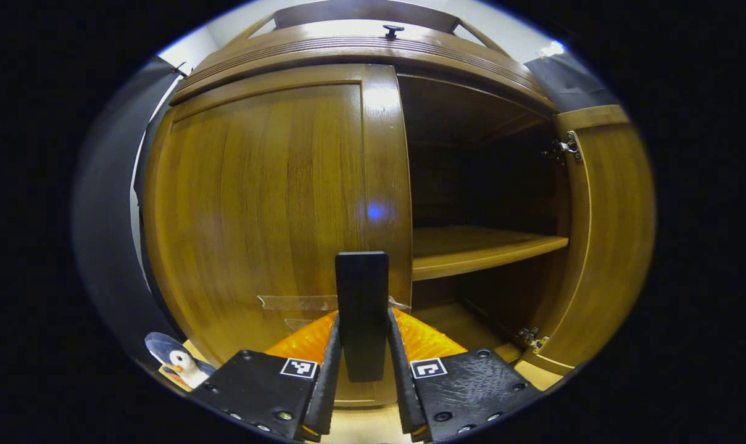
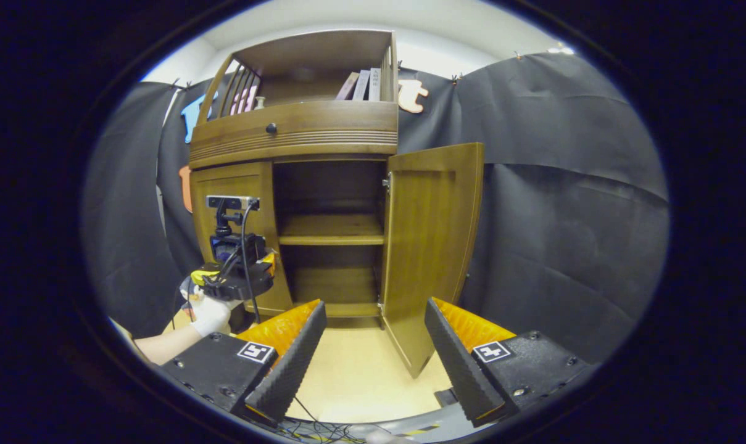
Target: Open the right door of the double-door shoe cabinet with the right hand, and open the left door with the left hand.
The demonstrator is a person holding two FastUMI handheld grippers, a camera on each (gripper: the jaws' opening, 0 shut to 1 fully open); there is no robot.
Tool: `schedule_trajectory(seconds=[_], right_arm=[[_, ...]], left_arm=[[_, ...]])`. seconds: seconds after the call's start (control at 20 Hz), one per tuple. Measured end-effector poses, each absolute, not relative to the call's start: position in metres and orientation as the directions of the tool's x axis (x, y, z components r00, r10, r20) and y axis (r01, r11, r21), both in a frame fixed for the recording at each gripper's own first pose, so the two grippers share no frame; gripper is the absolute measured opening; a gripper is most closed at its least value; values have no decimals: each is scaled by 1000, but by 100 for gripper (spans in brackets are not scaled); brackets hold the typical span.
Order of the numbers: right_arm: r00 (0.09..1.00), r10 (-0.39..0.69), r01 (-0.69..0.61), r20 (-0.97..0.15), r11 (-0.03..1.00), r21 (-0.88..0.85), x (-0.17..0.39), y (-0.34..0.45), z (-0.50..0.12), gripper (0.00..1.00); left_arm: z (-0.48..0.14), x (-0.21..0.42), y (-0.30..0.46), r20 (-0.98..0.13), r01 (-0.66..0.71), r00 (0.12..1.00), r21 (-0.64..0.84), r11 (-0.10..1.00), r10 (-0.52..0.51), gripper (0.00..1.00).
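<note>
Between the left hand-held gripper (image 1: pixel 363 370) fingers sits the black handle (image 1: pixel 362 308) of the shut left door (image 1: pixel 268 209), both pads pressing it. Well back, the right hand-held gripper (image 2: pixel 376 351) gapes empty; right door (image 2: pixel 431 246) stands open.

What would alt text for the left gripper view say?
The left gripper has its fingers closed on the black handle of the closed left door. Beside it, the right door stands open, showing an empty shelf.
</note>
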State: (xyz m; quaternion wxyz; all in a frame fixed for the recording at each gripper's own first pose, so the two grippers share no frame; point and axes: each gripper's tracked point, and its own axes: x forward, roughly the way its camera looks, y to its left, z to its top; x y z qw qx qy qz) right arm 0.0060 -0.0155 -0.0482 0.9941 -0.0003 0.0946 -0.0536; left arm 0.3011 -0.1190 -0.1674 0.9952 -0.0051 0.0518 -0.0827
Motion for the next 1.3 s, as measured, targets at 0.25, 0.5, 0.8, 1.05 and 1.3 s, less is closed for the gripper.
schedule_trajectory(seconds=[0.25, 0.5, 0.8, 1.05, 1.3], right_arm=[[976, -106, 106, -191, 994, -11, 6, -19, -51, 100], [978, -87, 89, -189, 996, 0, 4, -16, -53, 100], [983, -70, 72, -169, 997, 3, -4, -16, -48, 100], [985, -51, 52, -165, 999, 2, -20, -12, -49, 100], [987, -30, 32, -159, 999, 6, -36, -9, -51, 100]], left_arm=[[-166, 303, -117, -102, 167, 980, -32, 985, -169, 37], [-167, 293, -116, -116, 198, 972, -48, 979, -202, 28], [-166, 264, -107, -116, 207, 970, -60, 977, -213, 28], [-166, 233, -95, -117, 216, 968, -44, 975, -220, 28], [-167, 204, -79, -124, 198, 972, -43, 979, -201, 28]])
